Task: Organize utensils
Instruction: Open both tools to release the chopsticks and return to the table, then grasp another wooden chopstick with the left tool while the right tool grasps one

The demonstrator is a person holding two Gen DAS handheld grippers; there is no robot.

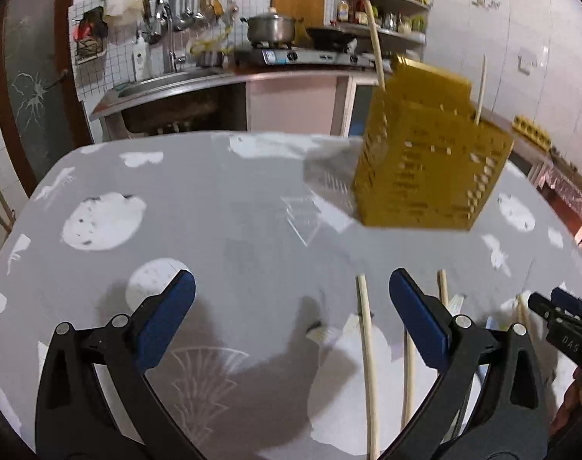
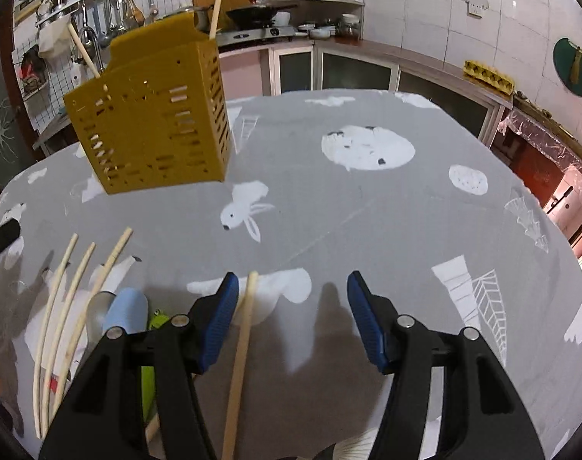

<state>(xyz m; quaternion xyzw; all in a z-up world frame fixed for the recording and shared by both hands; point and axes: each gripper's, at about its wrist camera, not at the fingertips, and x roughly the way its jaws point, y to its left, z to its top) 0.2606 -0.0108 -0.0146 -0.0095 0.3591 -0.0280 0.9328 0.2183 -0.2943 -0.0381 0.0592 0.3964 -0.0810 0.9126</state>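
A yellow slotted holder (image 2: 152, 122) on the bench (image 2: 367, 222) holds two upright chopsticks (image 2: 217, 4). Loose chopsticks (image 2: 76, 287) lie near, pointing toward it. Both hand-held grippers, left (image 1: 291, 299) and right (image 2: 292, 299), are spread, empty.

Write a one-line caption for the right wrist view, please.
Open right gripper above a grey patterned tablecloth, one chopstick between its fingers, a yellow utensil holder standing beyond.

Your left gripper (image 1: 292, 293) and right gripper (image 2: 292, 293) have black arms, blue-padded jaws, silver pivot screws.
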